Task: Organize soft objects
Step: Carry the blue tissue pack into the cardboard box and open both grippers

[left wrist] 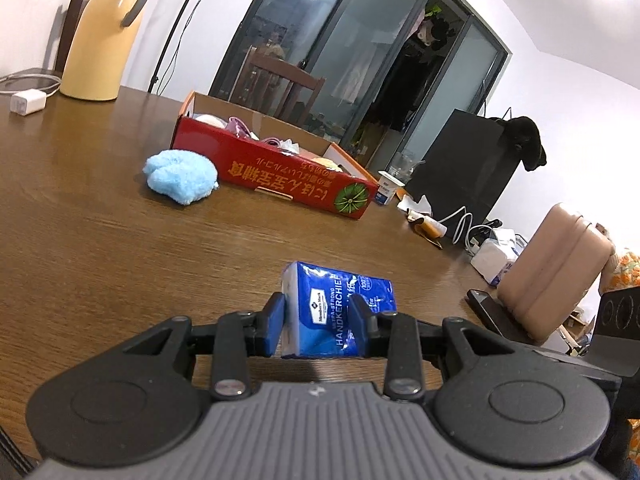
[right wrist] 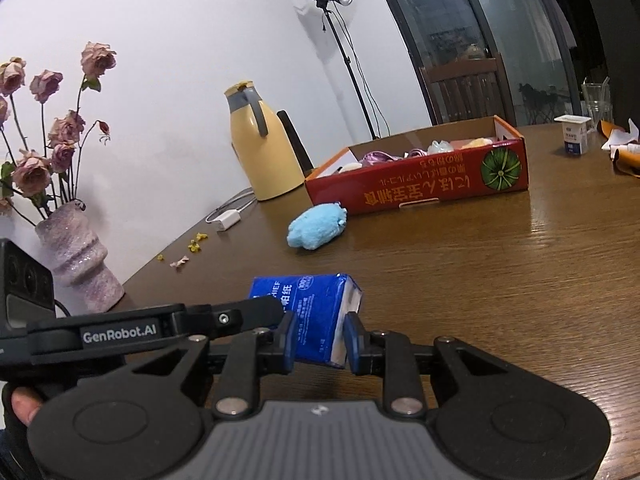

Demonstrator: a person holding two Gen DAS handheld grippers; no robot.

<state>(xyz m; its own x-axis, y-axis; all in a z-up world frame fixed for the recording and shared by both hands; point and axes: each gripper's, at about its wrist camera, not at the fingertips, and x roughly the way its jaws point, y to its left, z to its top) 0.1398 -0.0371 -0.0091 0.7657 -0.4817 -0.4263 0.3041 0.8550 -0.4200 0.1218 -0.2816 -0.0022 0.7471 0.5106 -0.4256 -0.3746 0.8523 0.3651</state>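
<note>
**Blue tissue pack in both grippers, box partly filled**

Blue handkerchief-tissue pack (left wrist: 340, 308) is what we've got right now, pinched from both ends. Left gripper (left wrist: 318, 326) has its blue pads pressed on the pack's near end; right gripper (right wrist: 320, 340) pinches the other end, pack (right wrist: 310, 314) squeezed slightly btwn the pads. Neither set of fingers is spread. Pack looks held just above the brown wooden table (left wrist: 120, 260), not resting on it, though we can't be sure of the gap.

Farther out, a light-blue fluffy plush (left wrist: 180, 178) lies on the table, just beside the red cardboard box (left wrist: 280, 178) but outside it. So that one's not sorted yet.

Box itself already holds several soft things: pinkish-purple fabric, sth pale, sth yellowish; too small to name each.

Our read: task is well underway, maybe past halfway. Left to do: get the tissue pack over to the box & in, then the blue plush. Yoghurt cup (right wrist: 574, 134) & paper scraps past the box look like clutter, not ours to sort.
</note>
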